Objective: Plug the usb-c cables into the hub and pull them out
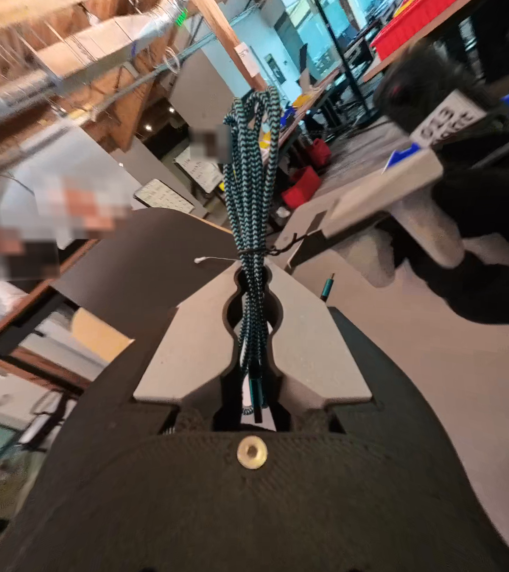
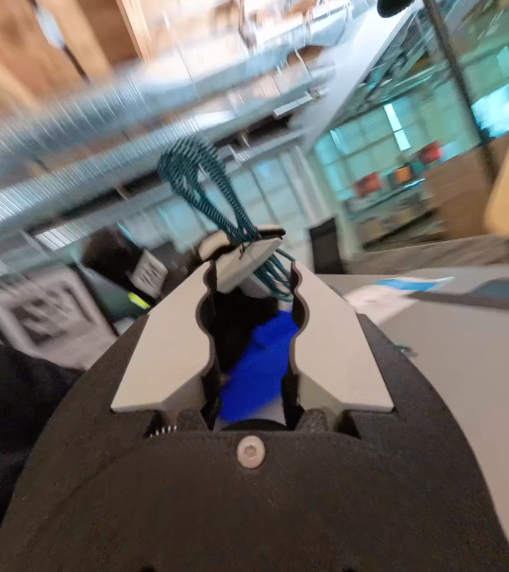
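Workshop ducts and wooden beams blur overhead (tables beyond) while the left tool point(image 1: 253, 272) clamps the braided cable bundle point(image 1: 251, 173); the right tool point(image 2: 253, 275) gapes.

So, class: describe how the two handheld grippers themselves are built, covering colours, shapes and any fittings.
Each gripper, the left gripper and the right gripper, has a textured black rounded body and two pale grey angular fingers with scalloped black inner edges. The left carries a brass-coloured fastener at its centre, the right a silver screw. In the left wrist view, the right gripper also bears a white label.
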The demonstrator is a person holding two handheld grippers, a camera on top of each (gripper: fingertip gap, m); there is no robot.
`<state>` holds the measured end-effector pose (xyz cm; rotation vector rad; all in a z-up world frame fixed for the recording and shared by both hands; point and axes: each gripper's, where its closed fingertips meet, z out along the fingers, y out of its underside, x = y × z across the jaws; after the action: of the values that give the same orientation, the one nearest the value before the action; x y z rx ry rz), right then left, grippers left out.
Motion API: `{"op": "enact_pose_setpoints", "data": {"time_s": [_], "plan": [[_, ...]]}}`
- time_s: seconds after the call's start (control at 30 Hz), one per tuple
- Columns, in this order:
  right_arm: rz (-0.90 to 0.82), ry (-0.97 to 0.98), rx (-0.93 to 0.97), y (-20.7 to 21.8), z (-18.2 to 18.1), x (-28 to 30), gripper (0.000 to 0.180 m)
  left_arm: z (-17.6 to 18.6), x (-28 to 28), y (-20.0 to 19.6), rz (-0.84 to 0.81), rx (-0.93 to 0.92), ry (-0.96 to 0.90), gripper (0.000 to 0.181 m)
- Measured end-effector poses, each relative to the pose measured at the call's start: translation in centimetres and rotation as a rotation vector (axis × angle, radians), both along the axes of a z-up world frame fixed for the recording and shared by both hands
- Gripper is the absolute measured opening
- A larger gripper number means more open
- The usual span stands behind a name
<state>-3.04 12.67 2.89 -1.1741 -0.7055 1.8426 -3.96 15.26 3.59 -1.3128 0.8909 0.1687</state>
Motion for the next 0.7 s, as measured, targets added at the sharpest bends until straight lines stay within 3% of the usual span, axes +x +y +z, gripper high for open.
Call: {"op": "enact_pose_setpoints", "data": {"time_s": [0.07, 0.1, 0.23, 0.33, 0.53, 0.7], "plan": [[-0.206, -0.142, 0.340, 0.0, 0.0, 0.3, 0.042, 0.1, 0.1, -0.1, -0.050, -0.059, -0.048, 0.004], [-0.299, -0.209, 0.512, 0.1, 0.0, 0.5, 0.032, 0.0, 0.2, -0.2, -0.070, -0.096, -0.064, 0.004], [-0.699, -0.469, 1.170, 1.1, 0.7, 1.2, 0.029, -0.3, 0.4, -0.3, -0.130, -0.214, -0.118, 0.004], [-0.831, -0.575, 1.532, 0.5, 0.7, 0.6, 0.022, -0.9, 1.1, -0.6, -0.182, -0.313, -0.152, 0.004], [-0.900, -0.638, 1.825, -0.7, 0.5, -0.5, 0.016, -2.3, 1.5, -0.7, -0.182, -0.416, -0.127, 0.003], [-0.881, -0.665, 1.865, -0.8, 0.0, -0.6, 0.005, -2.6, 1.7, -0.9, -0.185, -0.437, -0.114, 0.003]]}}
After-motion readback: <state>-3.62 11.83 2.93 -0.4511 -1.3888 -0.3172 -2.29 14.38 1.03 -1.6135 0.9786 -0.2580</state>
